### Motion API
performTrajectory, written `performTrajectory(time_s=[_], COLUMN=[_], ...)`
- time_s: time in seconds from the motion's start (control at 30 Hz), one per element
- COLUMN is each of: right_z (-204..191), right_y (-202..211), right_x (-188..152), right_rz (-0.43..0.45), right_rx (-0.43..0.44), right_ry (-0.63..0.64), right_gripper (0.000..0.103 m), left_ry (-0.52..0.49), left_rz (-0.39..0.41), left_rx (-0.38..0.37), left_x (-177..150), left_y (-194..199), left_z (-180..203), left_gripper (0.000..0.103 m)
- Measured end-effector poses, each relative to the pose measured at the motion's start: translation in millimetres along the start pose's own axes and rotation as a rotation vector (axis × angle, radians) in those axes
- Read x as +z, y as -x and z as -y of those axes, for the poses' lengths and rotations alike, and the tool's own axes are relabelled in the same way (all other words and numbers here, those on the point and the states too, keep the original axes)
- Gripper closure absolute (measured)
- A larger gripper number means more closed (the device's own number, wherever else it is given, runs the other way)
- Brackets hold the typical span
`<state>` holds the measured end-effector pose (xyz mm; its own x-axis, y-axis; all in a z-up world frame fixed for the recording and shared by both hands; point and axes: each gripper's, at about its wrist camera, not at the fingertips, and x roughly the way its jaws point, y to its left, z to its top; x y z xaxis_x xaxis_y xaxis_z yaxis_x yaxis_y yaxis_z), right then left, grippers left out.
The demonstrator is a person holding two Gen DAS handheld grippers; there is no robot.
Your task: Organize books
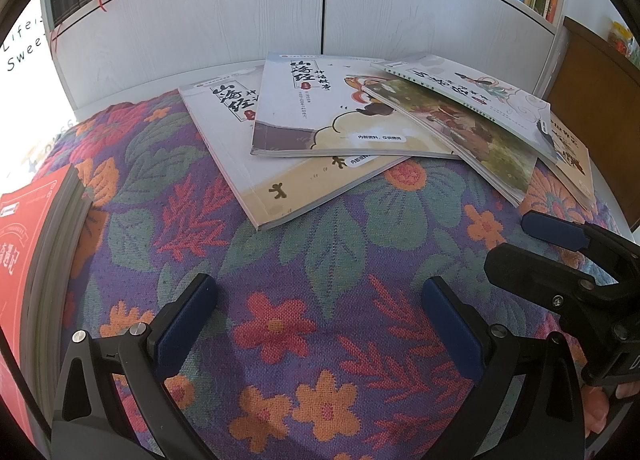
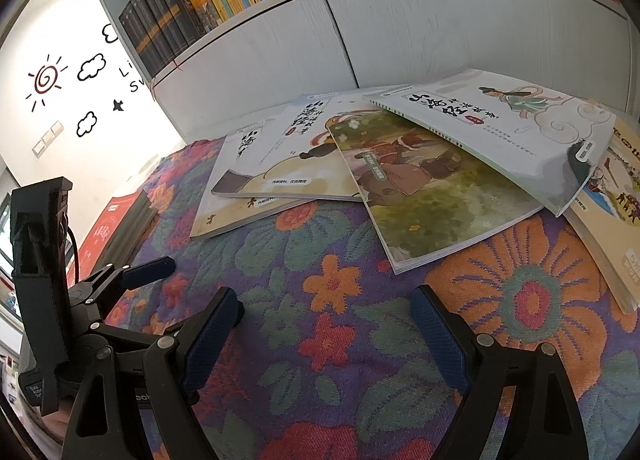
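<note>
A bench covered by a flowered cloth (image 1: 320,260) stands against a white cabinet (image 1: 248,12) with filled bookshelves above. Five thin picture books lie fanned and overlapping along the bench's far edge: a pale book (image 1: 256,164) lowest at the left, a second pale book (image 1: 320,112) across it, a green-covered book (image 2: 428,188) over that, a white book with a robed figure (image 2: 500,124) on top, and a tan book (image 2: 612,220) at the far right edge. A stack of red books (image 1: 28,244) sits at the left edge. The left tongs (image 1: 320,320) and right tongs (image 2: 324,324) hover above bare cloth near the front, both spread wide, gripping nothing.
</note>
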<state>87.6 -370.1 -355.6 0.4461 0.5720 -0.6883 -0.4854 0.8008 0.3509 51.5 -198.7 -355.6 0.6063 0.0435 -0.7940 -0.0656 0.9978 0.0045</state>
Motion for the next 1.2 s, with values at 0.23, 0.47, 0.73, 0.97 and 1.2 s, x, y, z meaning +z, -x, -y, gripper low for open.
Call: performTrajectory(time_s=[0.23, 0.47, 0.73, 0.97, 1.2], right_z=[-1, -1, 42, 110, 183], right_y=[0, 0, 38, 118, 75], right_x=[0, -1, 7, 38, 46], right_rz=[0.000, 0.011, 0.101, 0.277, 0.144], right_rx=[-0.001, -0.064, -0.158, -0.169, 0.080], right_ry=[0.000, -0.002, -0.184, -0.352, -0.668], right_gripper=[0.016, 0.035, 0.056, 0.043, 0.042], left_ry=[0.000, 0.007, 0.157, 0.151, 0.139], left_rz=[-0.001, 0.007, 0.069, 0.066, 0.060], left_rx=[0.000, 0.000, 0.013, 0.019, 0.018], left_x=[0, 0, 0, 1, 2], left_y=[0, 1, 14, 12, 12], left_z=[0, -2, -32, -33, -30], left_gripper=[0.001, 0.006, 0.042, 0.042, 0.039])
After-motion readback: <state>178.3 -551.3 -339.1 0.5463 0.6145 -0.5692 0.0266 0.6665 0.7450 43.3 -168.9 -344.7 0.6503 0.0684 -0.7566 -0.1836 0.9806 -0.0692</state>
